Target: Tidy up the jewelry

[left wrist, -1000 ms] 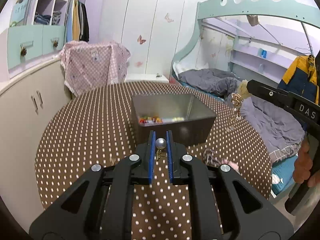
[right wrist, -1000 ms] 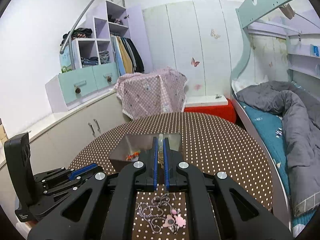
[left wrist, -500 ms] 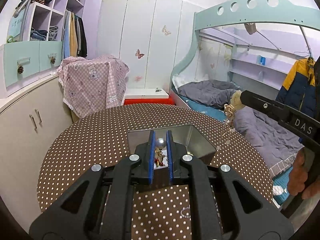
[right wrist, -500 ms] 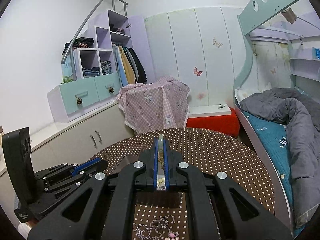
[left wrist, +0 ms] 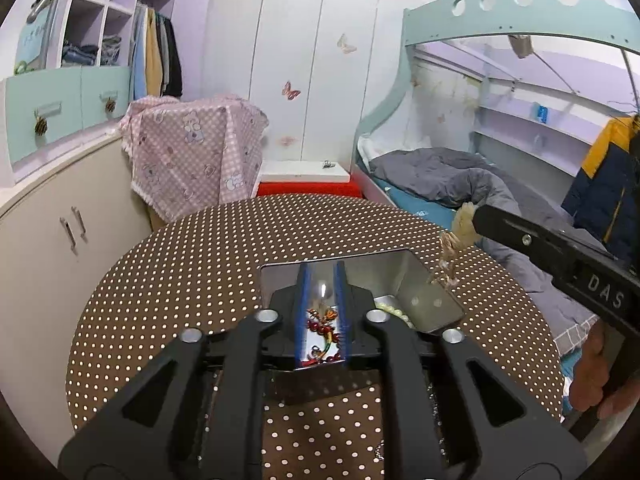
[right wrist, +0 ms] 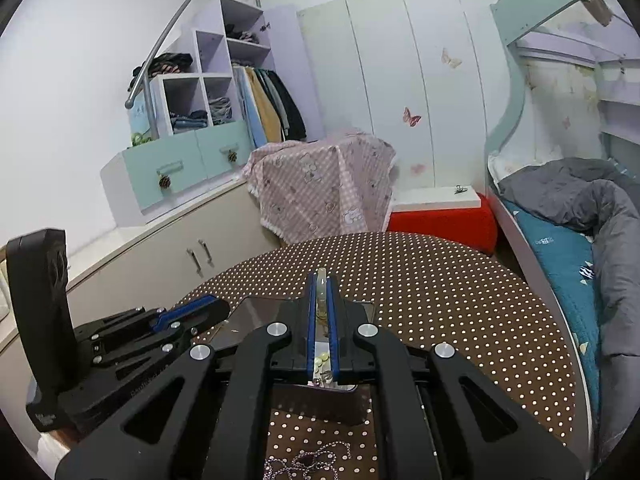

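- We read "DAS" (left wrist: pixel 604 295) on the right gripper's (right wrist: pixel 321 280) black body.
- Our left gripper (left wrist: pixel 323 278), its jaws just parted, gripped nothing over the metal box (left wrist: pixel 424 280).
- Red beads (left wrist: pixel 322 326) lay inside the box.
- The right gripper was clenched on a pale beaded piece (left wrist: pixel 454 240), beside the box on the dotted table (left wrist: pixel 180 280).

Two handheld grippers: the left gripper (left wrist: pixel 323 276) and the right gripper (right wrist: pixel 321 280). One metal box (left wrist: pixel 432 300) on one round, dotted table (left wrist: pixel 200 280). In the box, one red bead string (left wrist: pixel 322 326) and one pale bead strand (left wrist: pixel 394 312). One gold chain (left wrist: pixel 450 256) hanging at the right. One silver chain (right wrist: pixel 308 460) on the near table. One hand (left wrist: pixel 592 380) at the right edge. Two wall butterflies (left wrist: pixel 291 90).
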A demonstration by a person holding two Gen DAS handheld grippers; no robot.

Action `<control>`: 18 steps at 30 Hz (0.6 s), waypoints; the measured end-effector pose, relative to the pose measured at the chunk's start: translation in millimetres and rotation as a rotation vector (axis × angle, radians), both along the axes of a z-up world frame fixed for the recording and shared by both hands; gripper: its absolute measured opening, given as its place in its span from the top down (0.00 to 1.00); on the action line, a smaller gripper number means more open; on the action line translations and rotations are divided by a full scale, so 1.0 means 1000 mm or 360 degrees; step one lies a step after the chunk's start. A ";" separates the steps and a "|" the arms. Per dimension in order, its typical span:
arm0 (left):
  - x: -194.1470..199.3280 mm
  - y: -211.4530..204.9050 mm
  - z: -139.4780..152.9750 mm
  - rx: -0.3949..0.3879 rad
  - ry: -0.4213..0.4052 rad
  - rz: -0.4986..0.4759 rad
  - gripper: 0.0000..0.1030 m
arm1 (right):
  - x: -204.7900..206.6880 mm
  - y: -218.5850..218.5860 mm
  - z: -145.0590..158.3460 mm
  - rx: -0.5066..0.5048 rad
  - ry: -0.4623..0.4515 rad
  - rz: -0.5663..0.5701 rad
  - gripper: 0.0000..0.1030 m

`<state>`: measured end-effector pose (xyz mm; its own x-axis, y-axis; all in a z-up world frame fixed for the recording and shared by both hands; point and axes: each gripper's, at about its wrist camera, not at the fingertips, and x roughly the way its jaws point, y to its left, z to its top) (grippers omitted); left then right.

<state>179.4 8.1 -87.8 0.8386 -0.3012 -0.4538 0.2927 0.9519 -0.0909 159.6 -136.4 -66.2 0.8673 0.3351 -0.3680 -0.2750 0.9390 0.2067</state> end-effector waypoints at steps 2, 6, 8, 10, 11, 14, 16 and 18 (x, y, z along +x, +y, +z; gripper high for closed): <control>-0.001 0.002 0.001 -0.0009 -0.0024 0.0036 0.27 | 0.002 0.001 -0.003 -0.0005 0.0027 -0.0003 0.93; -0.004 0.008 0.005 -0.0051 -0.0059 0.0052 0.27 | 0.005 -0.001 -0.009 -0.0010 0.0088 -0.0011 0.89; -0.003 0.009 0.005 -0.0040 -0.0055 0.0068 0.27 | 0.005 -0.002 -0.013 -0.0013 0.0117 -0.0023 0.87; -0.001 0.012 0.004 -0.0029 -0.0039 0.0086 0.27 | 0.003 -0.003 -0.015 -0.0015 0.0133 -0.0025 0.82; -0.002 0.013 0.003 -0.0029 -0.0032 0.0092 0.27 | 0.002 -0.002 -0.016 -0.0019 0.0137 -0.0027 0.80; -0.003 0.015 0.002 -0.0030 -0.0025 0.0097 0.27 | -0.002 -0.002 -0.016 -0.0035 0.0135 -0.0047 0.54; -0.005 0.016 0.002 -0.0026 -0.0025 0.0102 0.27 | -0.005 -0.004 -0.016 -0.0037 0.0119 -0.0077 0.43; -0.006 0.018 0.002 -0.0025 -0.0023 0.0105 0.27 | -0.007 -0.004 -0.016 -0.0033 0.0113 -0.0069 0.42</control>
